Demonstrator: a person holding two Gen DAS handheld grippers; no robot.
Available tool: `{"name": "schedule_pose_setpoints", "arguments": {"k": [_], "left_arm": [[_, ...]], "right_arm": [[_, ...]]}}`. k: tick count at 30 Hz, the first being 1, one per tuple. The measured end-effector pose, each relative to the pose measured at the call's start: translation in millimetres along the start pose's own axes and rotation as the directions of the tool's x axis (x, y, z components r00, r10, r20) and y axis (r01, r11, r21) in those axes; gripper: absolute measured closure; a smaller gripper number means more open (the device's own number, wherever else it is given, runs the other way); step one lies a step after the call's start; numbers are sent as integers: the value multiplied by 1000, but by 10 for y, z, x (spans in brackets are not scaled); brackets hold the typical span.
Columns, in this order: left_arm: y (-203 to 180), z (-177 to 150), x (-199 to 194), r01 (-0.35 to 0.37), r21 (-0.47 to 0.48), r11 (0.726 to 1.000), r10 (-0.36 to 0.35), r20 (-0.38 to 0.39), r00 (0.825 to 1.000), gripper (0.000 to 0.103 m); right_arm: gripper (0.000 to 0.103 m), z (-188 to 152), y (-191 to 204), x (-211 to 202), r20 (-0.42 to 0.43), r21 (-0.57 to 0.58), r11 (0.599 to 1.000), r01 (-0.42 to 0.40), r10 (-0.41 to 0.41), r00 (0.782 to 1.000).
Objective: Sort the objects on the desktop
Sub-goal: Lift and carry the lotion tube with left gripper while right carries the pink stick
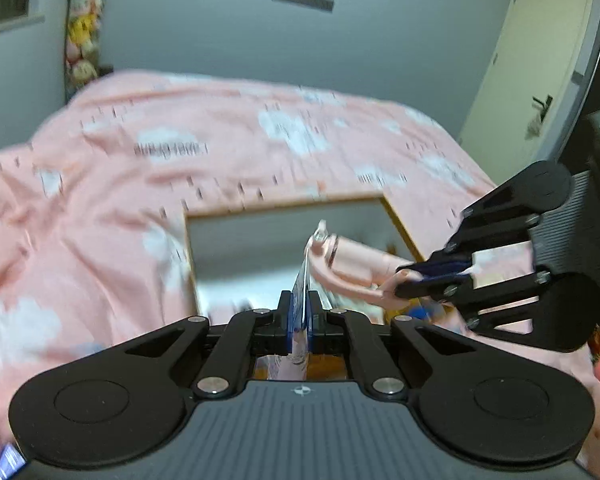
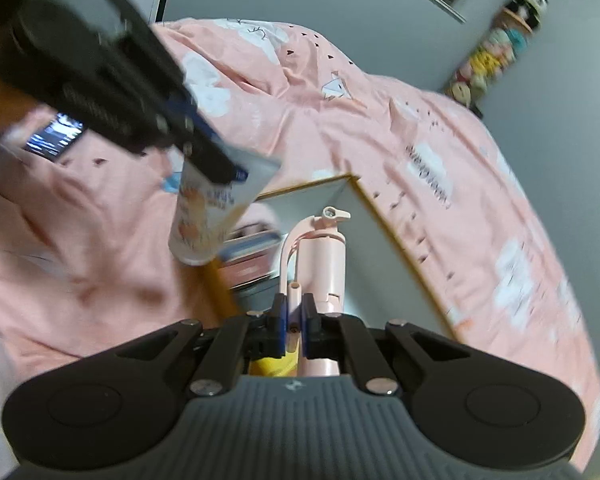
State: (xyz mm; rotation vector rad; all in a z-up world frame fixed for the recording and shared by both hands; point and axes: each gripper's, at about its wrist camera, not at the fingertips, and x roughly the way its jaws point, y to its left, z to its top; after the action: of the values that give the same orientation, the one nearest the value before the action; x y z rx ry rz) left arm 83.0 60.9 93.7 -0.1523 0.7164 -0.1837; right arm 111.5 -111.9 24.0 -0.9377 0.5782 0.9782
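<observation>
L tongs (image 1: 299,312) clamped on flat crimped end of soft printed tube (image 2: 204,220), tube hanging just beyond tips. R tongs (image 2: 294,312) clenched on thin handle of pink plastic bottle (image 2: 324,256). Both over wood-rimmed box (image 1: 396,216) w/ pink bedspread (image 1: 140,160) behind.

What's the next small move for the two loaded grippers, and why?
Probably lower both toward the wood-rimmed box before releasing. The left gripper is shut on the tube, the right gripper on the pink tool; both hang over the box opening.
</observation>
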Motion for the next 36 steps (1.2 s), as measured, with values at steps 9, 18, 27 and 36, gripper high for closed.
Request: {"name": "schedule_pose_setpoints", "arguments": {"k": [9,18,27,36], "left_arm": [[223,426,380,-43,-18,999,43,56,998,97],[551,489,784,-64,-110,992,66,15,998,97],[630,472,1078,-64,-111,992,62,-23,998,97],[631,439,1270,-78,-111,991,72,-56,996,97]], "right_arm": [[97,228,-558,1095,-57,-156,984,-81,73,996],[96,281,-672,1942,-114,-272,934,-231,207,972],[94,270,-823,2228,-91,-315,903,-292,277,956],[87,203,-827,2205,-66,-303,931,-205,194,979]]}}
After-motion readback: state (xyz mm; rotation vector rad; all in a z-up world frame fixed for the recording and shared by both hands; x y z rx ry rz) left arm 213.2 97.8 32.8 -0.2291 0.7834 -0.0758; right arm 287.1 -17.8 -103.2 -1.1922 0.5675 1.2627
